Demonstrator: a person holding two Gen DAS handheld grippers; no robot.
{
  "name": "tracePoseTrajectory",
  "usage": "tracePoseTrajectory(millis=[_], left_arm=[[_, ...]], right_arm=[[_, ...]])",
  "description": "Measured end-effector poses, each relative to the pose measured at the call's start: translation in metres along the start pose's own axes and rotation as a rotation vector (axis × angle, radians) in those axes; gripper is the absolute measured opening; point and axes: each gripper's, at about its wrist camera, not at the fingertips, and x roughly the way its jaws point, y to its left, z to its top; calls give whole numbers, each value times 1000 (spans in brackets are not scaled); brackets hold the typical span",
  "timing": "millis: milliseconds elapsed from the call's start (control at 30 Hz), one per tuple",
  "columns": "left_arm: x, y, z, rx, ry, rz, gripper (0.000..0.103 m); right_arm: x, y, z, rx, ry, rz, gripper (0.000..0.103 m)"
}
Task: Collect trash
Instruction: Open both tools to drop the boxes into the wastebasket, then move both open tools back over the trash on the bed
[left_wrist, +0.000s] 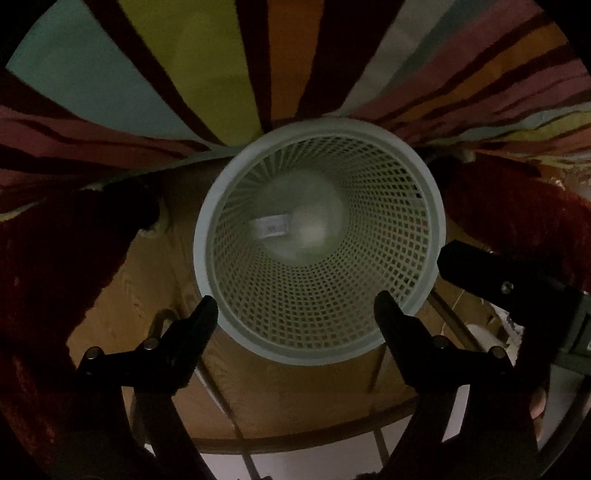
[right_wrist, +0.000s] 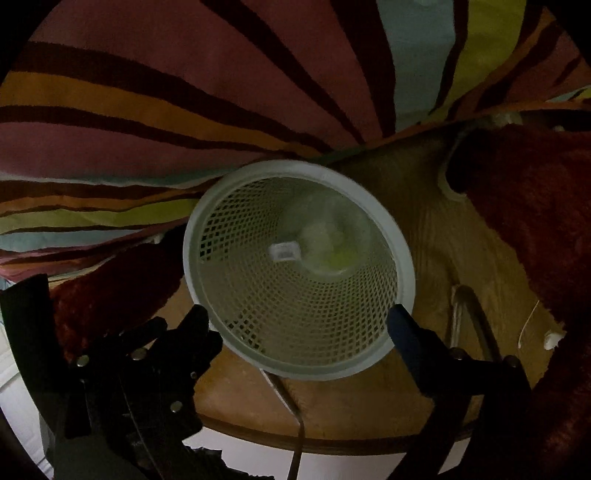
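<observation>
I hold both grippers over a white mesh wastebasket (left_wrist: 319, 240) standing on a wooden floor beside a striped rug (left_wrist: 207, 66). My left gripper (left_wrist: 295, 310) and right gripper (right_wrist: 301, 323) are both spread wide with nothing between the fingers. Crumpled pale trash (right_wrist: 325, 247) and a labelled scrap (right_wrist: 283, 252) lie at the bottom, so this drop looks done. Only the right view shows a white cable (right_wrist: 532, 325) on the floor.

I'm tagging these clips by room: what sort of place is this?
Probably a home bedroom or living room: a white plastic mesh wastebasket on a wooden floor, beside multicoloured striped fabric and a dark red shaggy rug.
</observation>
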Motion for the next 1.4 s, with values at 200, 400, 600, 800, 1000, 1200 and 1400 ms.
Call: tracePoseTrajectory(millis=[200, 400, 600, 800, 1000, 1200, 1400], left_arm=[[-10, -4, 0, 4, -70, 3, 89], [-32, -7, -8, 19, -179, 11, 90], [-64, -10, -17, 30, -339, 22, 93], [-99, -15, -32, 40, -520, 19, 95], [-126, -17, -51, 63, -664, -1, 96], [-149, -20, -66, 83, -796, -33, 96], [-177, -22, -77, 103, -913, -18, 96]], right_arm=[[-11, -5, -4, 22, -39, 6, 93], [-29, -1, -9, 11, -137, 31, 93], [-60, 2, -20, -34, -268, 60, 93], [-91, 7, -36, -84, -409, 89, 93], [-120, 12, -54, -128, -579, 108, 95], [-142, 17, -68, -187, -735, 136, 95], [-175, 23, -88, -260, -958, 127, 95]])
